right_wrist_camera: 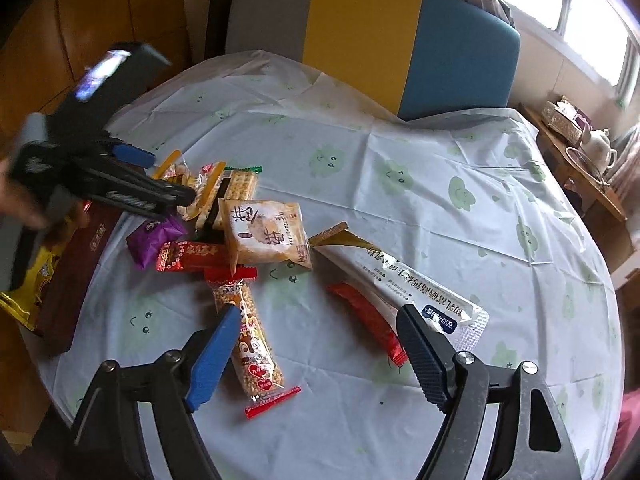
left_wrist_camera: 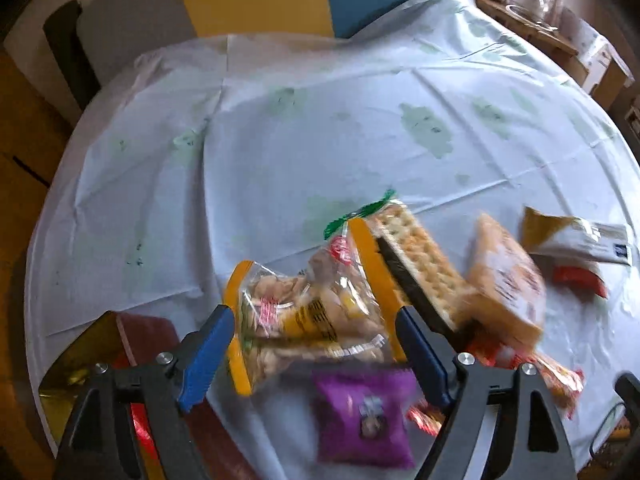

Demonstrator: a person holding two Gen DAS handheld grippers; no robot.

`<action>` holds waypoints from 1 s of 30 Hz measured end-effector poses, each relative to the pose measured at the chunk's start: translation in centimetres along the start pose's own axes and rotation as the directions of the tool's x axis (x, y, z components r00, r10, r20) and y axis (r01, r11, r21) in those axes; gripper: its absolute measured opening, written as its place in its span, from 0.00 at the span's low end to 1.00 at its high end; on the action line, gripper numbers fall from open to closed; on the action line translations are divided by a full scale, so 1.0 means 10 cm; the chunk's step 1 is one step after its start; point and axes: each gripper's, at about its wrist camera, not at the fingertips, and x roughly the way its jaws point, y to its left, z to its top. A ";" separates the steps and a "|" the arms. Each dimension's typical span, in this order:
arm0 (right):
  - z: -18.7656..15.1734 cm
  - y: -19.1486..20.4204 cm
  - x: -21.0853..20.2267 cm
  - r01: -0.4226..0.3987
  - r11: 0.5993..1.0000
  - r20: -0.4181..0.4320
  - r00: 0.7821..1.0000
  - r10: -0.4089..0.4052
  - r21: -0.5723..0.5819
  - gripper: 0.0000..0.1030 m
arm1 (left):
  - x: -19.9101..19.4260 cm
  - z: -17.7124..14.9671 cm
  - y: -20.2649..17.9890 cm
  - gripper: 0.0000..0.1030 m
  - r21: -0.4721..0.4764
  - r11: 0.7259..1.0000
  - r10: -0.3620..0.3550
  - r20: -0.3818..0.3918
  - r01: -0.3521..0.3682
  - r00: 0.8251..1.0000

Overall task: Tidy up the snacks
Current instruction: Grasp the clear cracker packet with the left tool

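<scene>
Above a scatter of snacks low in the frame, the left gripper (left_wrist_camera: 316,340) hangs wide open and empty over a clear bag of biscuits (left_wrist_camera: 308,312); the right gripper (right_wrist_camera: 316,344), equally open, holds nothing. A clean pick likely means straddling the bag's middle before closing.

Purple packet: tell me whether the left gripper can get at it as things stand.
Probably yes. The left gripper is open above the purple packet, nothing lies on it, though the clear snack bag crowds its far edge.
</scene>
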 end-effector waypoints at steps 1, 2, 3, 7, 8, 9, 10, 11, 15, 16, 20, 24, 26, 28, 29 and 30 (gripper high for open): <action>0.00 0.00 0.00 -0.002 1.000 0.001 1.000 0.002 0.002 0.78 | 0.00 0.00 0.02 0.78 -0.014 1.000 -0.015 0.016 0.016 1.000; 0.00 -0.01 -0.01 -0.002 1.000 0.002 1.000 0.002 0.004 0.78 | -0.02 0.00 0.02 0.67 -0.021 1.000 -0.014 0.036 0.014 0.999; 0.00 -0.01 -0.01 -0.002 1.000 0.003 1.000 0.002 0.005 0.78 | -0.03 0.00 0.01 0.62 -0.014 1.000 -0.027 0.045 0.028 0.999; 0.01 0.00 -0.01 0.001 1.000 0.005 1.000 -0.001 0.003 0.78 | -0.10 -0.09 -0.04 0.45 0.022 0.999 -0.031 0.096 0.029 0.995; 0.00 0.00 -0.01 0.004 1.000 0.004 1.000 -0.004 0.001 0.78 | -0.14 -0.12 -0.04 0.31 0.018 0.998 -0.056 0.107 0.054 0.993; 0.00 0.00 -0.01 0.006 1.000 0.005 1.000 -0.006 0.001 0.78 | -0.19 -0.15 -0.03 0.30 0.004 0.998 -0.055 0.115 0.055 0.992; 0.00 0.00 -0.01 0.008 1.000 0.007 1.000 -0.008 0.001 0.78 | -0.22 -0.17 -0.03 0.29 0.001 0.998 -0.057 0.126 0.057 0.990; 0.00 -0.01 -0.01 0.010 1.000 0.007 1.000 -0.010 0.004 0.78 | -0.24 -0.19 -0.04 0.28 0.002 0.998 -0.064 0.135 0.064 0.989; 0.00 -0.04 0.00 0.022 1.000 0.005 1.000 -0.022 0.015 0.78 | -0.43 -0.35 -0.04 0.27 -0.016 0.990 -0.133 0.177 0.138 0.975; 0.00 -0.05 -0.01 0.026 1.000 0.006 1.000 -0.026 0.017 0.78 | -0.48 -0.38 -0.05 0.27 -0.013 0.989 -0.139 0.188 0.144 0.972; 0.00 -0.04 -0.01 0.032 0.999 0.013 0.999 -0.032 0.012 0.78 | -0.76 -0.57 -0.08 0.26 -0.012 0.981 -0.185 0.245 0.193 0.952; 0.00 -0.04 -0.01 0.031 0.999 0.018 0.999 -0.031 0.012 0.78 | -1.05 -0.76 -0.08 0.26 -0.014 0.978 -0.193 0.308 0.208 0.932; 0.00 -0.03 -0.01 0.024 1.000 0.019 1.000 -0.024 0.010 0.78 | -1.17 -0.83 -0.06 0.26 -0.024 0.977 -0.193 0.330 0.213 0.924; -0.01 -0.02 -0.01 0.000 1.000 0.022 1.000 0.000 0.011 0.78 | -1.30 -0.91 -0.05 0.26 -0.031 0.973 -0.204 0.359 0.230 0.911; -0.01 -0.01 -0.02 -0.023 1.000 0.025 0.999 0.022 0.014 0.78 | -1.36 -0.96 -0.05 0.26 -0.035 0.972 -0.201 0.374 0.231 0.905; -0.01 0.01 -0.02 -0.058 0.998 0.028 0.998 0.057 0.019 0.78 | -1.40 -0.99 -0.04 0.26 -0.040 0.972 -0.200 0.386 0.232 0.901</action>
